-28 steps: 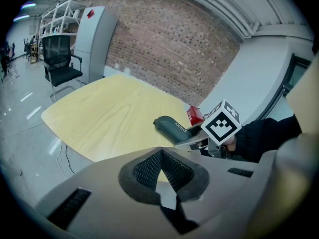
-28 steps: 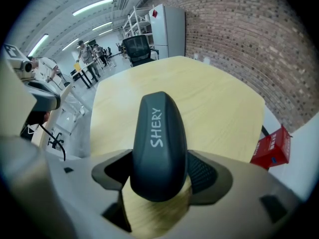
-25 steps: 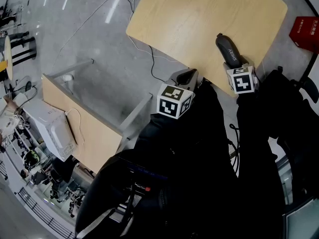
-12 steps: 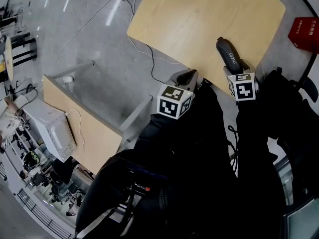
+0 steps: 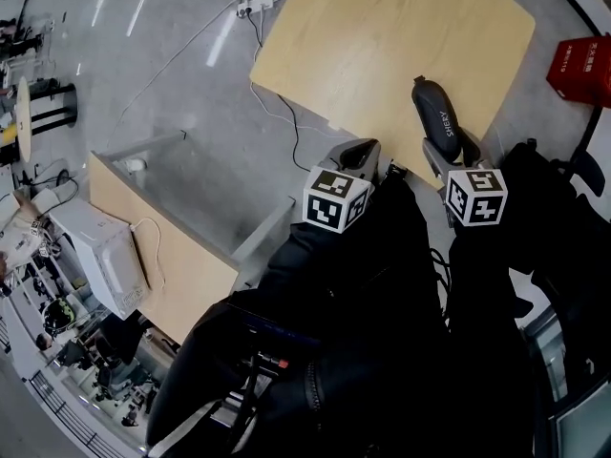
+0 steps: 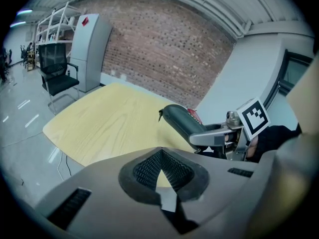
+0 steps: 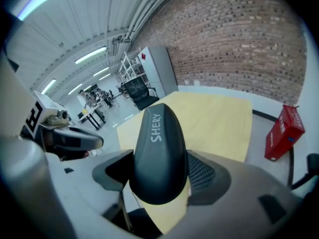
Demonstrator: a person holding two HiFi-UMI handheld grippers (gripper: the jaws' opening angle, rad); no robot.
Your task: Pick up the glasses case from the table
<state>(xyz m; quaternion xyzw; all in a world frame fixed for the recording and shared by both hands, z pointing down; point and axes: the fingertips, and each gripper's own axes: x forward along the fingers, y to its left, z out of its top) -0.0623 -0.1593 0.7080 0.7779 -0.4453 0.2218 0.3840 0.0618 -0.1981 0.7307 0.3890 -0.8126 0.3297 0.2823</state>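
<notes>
Glasses case (image 5: 442, 127): dark, lettered "SHERY"; right of centre in the head view, tilted, over the table's near edge.
Right gripper (image 7: 160, 177): jaws pinch the case's near end, one on each side.
Left gripper (image 6: 162, 172): jaws pressed together, nothing between them; centre of the head view, just off the table's edge.
Change: case and right gripper sit lower and further right in the frame than a second ago; the left gripper keeps its place.
Table (image 5: 382, 36): pale wood, rounded corners, upper frame.
Room: glossy grey floor (image 5: 172, 84) crossed by a cable (image 5: 286, 122); red box (image 5: 579, 60) at upper right; brick wall (image 6: 164, 49) behind.
</notes>
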